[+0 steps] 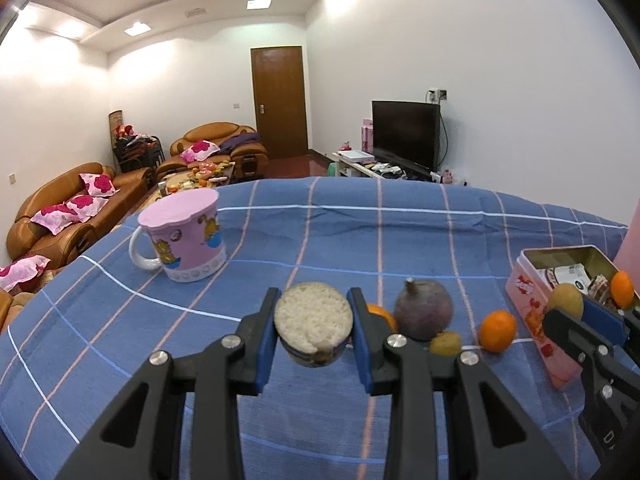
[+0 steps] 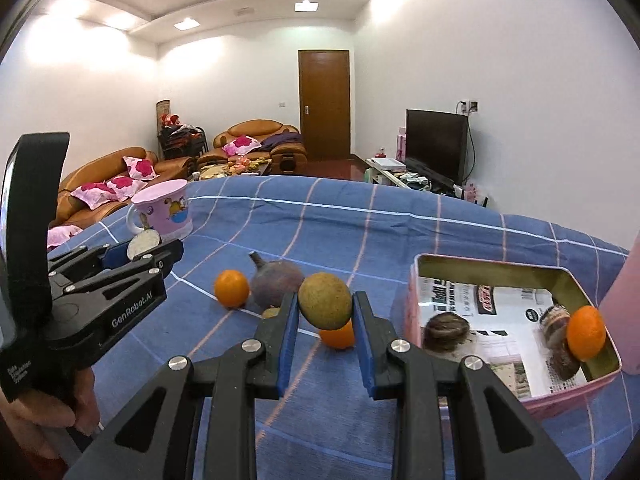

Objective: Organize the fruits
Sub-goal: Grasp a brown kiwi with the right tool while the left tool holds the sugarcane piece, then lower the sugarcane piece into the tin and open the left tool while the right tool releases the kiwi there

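Note:
My left gripper [image 1: 314, 320] is shut on a halved fruit [image 1: 314, 318] with white flesh and a dark rind, held above the blue checked cloth. The right wrist view shows this gripper [image 2: 144, 246] at the left. My right gripper [image 2: 325, 308] is shut on a round yellow-green fruit [image 2: 325, 300], lifted off the cloth just left of the pink tin [image 2: 496, 265]. On the cloth lie a purple fruit [image 2: 276, 280], two oranges [image 2: 231, 288] [image 2: 338, 336] and a small yellowish fruit [image 2: 271, 313]. Inside the tin sit an orange [image 2: 586, 332] and brown pieces [image 2: 446, 332].
A pink lidded mug [image 1: 184, 236] stands at the far left of the table. A pink object [image 2: 624, 308] rises beside the tin at the right edge. A hand [image 2: 80, 404] holds the left gripper. Sofas, a door and a television fill the room behind.

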